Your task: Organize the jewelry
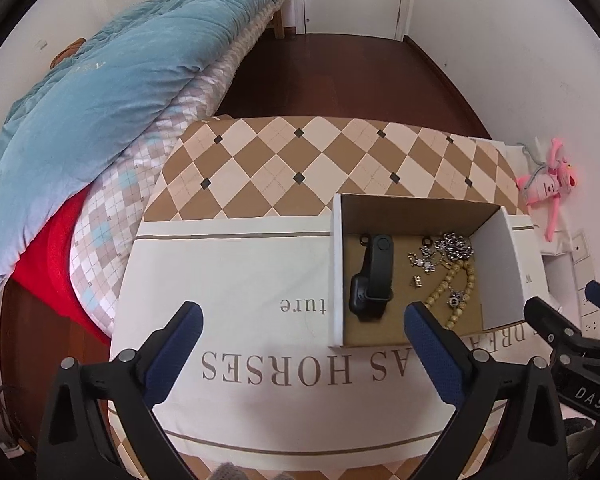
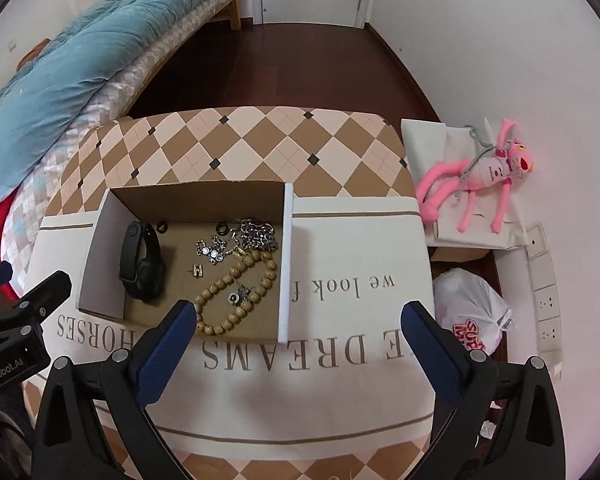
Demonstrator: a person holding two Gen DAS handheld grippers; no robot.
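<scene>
- A table draped in a cream cloth (image 2: pixel 340 392) with tan diamond checks and printed lettering fills the foreground.
- On it sits an open cardboard box (image 2: pixel 100 248) holding a black smartwatch (image 2: pixel 144 264), a wooden bead bracelet (image 2: pixel 236 292), a silver chain (image 2: pixel 258 234) and small charms, possibly earrings.
- Left gripper (image 1: pixel 302 320) and right gripper (image 2: pixel 298 320): jaws spread wide, empty, above the cloth.
- Behind: dark wood floor (image 2: pixel 268 68), a blue quilt (image 2: pixel 60 68) on a bed, white walls, a pink plush toy (image 2: pixel 480 180).

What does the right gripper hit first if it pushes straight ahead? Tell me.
Probably the printed cloth just in front of the cardboard box. The right gripper has open, empty jaws; the wooden bead bracelet sits left of that line. Depth is uncertain.
</scene>
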